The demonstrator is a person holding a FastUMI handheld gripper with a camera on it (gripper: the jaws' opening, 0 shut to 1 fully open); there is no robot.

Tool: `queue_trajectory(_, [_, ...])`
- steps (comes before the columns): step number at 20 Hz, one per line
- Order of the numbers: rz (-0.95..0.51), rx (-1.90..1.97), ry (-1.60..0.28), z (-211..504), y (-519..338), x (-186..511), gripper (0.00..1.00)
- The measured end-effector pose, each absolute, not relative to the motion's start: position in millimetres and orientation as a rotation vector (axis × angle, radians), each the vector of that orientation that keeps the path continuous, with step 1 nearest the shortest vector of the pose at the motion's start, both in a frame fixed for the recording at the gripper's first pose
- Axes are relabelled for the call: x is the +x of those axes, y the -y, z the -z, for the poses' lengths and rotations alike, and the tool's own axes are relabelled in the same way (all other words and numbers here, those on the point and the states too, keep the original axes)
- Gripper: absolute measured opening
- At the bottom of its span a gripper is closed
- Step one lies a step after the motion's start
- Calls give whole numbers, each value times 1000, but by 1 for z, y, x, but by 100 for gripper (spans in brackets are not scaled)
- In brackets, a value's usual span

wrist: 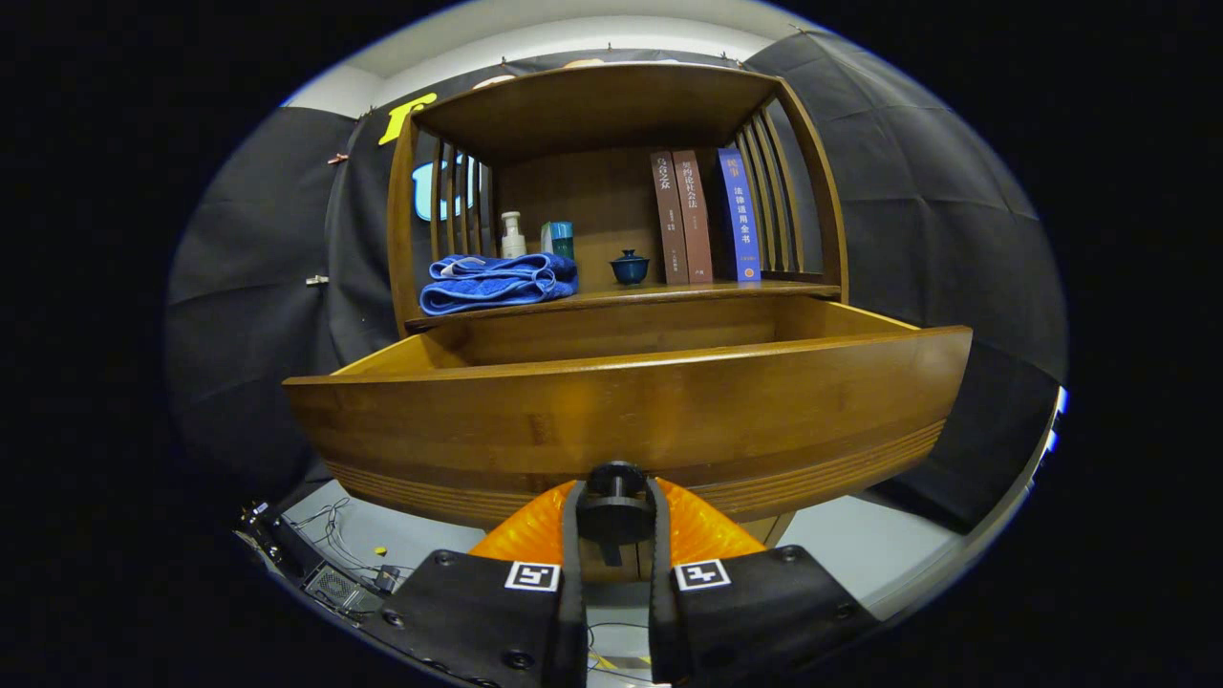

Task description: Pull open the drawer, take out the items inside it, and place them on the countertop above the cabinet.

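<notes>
Gripper [614, 511] fingers clamp the knob [614, 505] of the pulled-out drawer [631, 420]; its contents apparently hidden.

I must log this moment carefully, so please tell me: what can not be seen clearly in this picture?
- Inside of the pulled-out wooden drawer: its tall front panel hides the contents in the gripper view.
- Dark round knob: the gripper fingers close on its sides, hiding the stem.
- White pump bottle and teal container: lower parts hidden behind the folded blue towel.
</notes>
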State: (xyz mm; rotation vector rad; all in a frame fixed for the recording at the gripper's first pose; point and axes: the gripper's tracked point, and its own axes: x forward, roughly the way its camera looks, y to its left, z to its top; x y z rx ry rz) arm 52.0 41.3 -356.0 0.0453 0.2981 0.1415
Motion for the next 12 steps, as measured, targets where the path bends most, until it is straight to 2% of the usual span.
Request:
queue_trajectory(3, [-143,45,-304,357,-41,52,31])
queue_trajectory(5, [-138,52,-317,360,-39,50,44])
queue_trajectory(8, [-129,97,-367,365,-37,41,97])
queue_trajectory(12, [-170,78,-375,332,-41,17,99])
